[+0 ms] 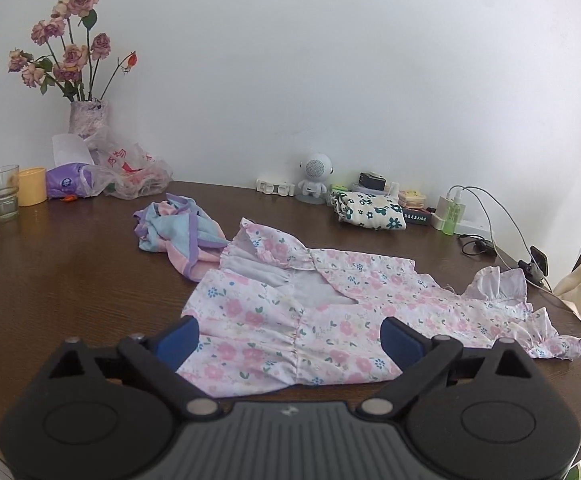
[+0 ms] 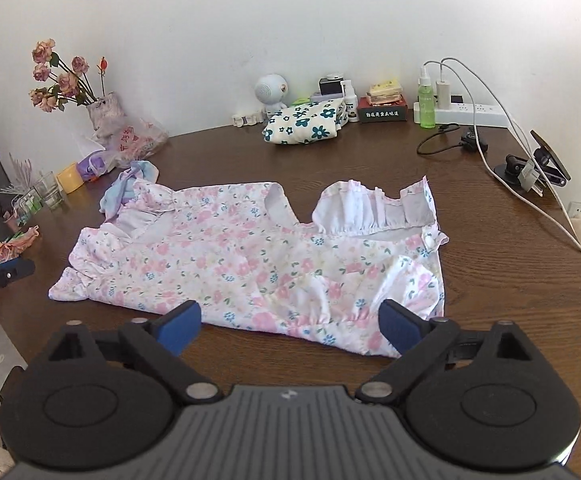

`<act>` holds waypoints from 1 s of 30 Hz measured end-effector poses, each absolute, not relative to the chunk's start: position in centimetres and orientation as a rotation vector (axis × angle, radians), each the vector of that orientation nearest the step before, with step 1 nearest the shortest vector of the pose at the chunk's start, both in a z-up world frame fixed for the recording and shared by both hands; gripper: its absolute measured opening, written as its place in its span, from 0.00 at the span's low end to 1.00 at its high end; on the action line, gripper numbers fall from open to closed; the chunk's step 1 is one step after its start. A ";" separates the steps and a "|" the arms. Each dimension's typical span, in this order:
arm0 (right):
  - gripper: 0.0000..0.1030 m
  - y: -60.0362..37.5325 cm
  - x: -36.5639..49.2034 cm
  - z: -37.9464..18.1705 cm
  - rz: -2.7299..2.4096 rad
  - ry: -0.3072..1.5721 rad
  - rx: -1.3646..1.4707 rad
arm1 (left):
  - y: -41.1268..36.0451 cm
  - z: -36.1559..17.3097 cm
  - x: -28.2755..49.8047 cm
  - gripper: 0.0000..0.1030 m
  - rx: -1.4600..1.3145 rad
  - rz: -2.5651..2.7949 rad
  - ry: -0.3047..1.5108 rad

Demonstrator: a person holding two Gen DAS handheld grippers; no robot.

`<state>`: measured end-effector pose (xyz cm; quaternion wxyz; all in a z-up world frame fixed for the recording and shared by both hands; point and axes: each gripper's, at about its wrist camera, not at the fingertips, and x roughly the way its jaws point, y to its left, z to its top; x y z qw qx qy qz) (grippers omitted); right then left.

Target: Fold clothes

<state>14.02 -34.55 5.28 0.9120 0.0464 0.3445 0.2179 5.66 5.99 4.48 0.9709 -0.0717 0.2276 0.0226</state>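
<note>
On the brown table (image 2: 330,160) lies the flowery pink dress (image 2: 250,256), spread out mostly flat, with one top corner flipped over. We hold our left gripper (image 1: 290,340) and our right gripper (image 2: 290,324) just above its near edge, both with fingers spread wide and pinching nothing. We think this dress is not yet folded at all. Far back sits a folded cloth with green flowers (image 2: 302,122), so one piece looks done. A blue and purple garment (image 1: 178,232) lies crumpled beside the dress, waiting.
</note>
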 end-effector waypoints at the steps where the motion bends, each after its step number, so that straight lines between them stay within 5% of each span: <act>1: 0.99 -34.2 13.1 5.4 0.434 0.707 0.097 | 5.6 4.4 5.1 0.95 -0.155 0.050 0.464; 30: 1.00 -30.2 6.5 3.8 0.294 0.690 0.130 | 1.3 3.8 2.0 1.00 -0.183 0.067 0.523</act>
